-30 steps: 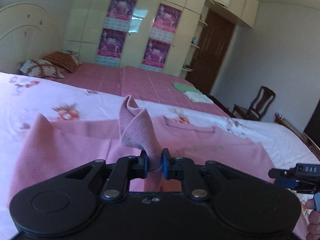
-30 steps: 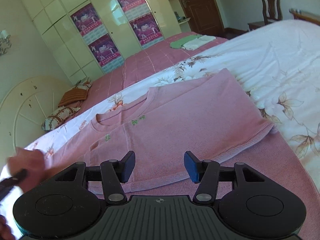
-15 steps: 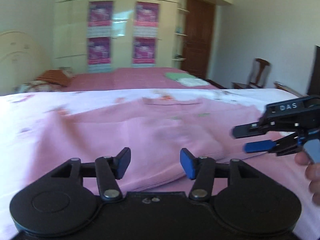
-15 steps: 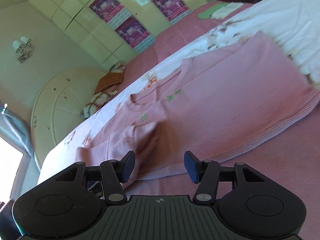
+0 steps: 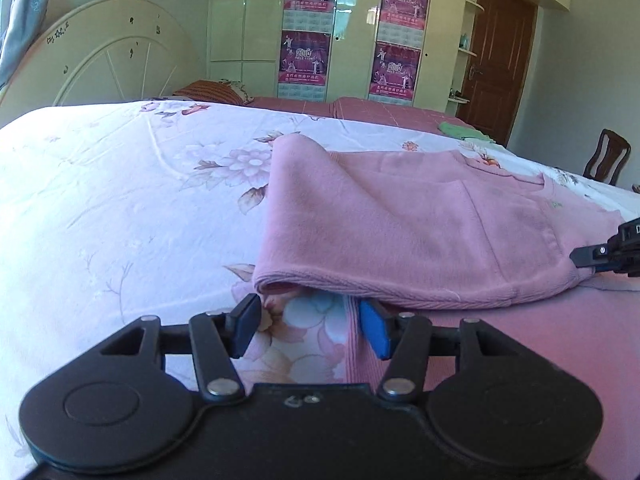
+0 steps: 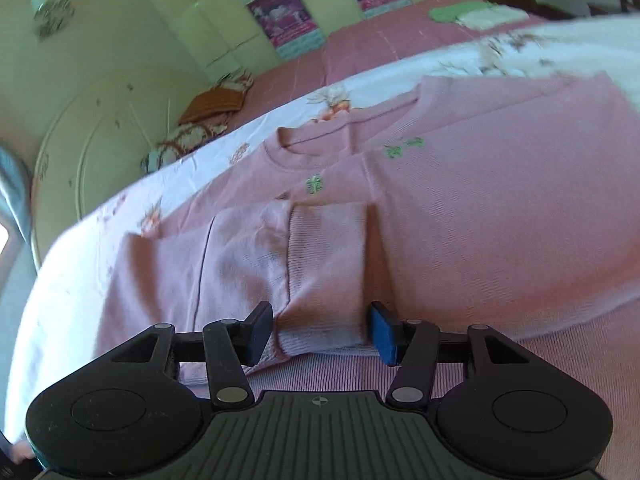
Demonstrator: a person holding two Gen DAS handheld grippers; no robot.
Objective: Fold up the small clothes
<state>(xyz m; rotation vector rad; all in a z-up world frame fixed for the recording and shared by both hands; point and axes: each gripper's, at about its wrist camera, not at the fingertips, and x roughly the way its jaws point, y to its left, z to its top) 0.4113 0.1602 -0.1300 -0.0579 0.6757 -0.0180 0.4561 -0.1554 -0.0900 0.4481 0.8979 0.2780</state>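
A pink sweater (image 5: 420, 232) lies flat on the floral sheet (image 5: 120, 200), its left side folded in over the body. My left gripper (image 5: 310, 328) stands open just short of the hem's left corner, with only sheet between its fingers. At the right edge of the left wrist view, the tip of my right gripper (image 5: 608, 252) rests over the hem. In the right wrist view the folded sleeve lies across the sweater (image 6: 480, 220). Its ribbed cuff (image 6: 326, 272) sits between the fingers of my right gripper (image 6: 320, 332), whose jaws are closing; the pads do not visibly press on it.
A cream headboard (image 5: 100, 52) and pillows (image 5: 212, 92) are at the far left. Behind stand a wardrobe with posters (image 5: 308, 28), a brown door (image 5: 500, 60) and a wooden chair (image 5: 606, 156). Folded green and white clothes (image 6: 472, 14) lie on the far pink bedspread.
My left gripper let go of the sleeve cuff, opened, and dropped to the hem's left corner. My right gripper swung left and down onto the cuff now lying on the sweater.
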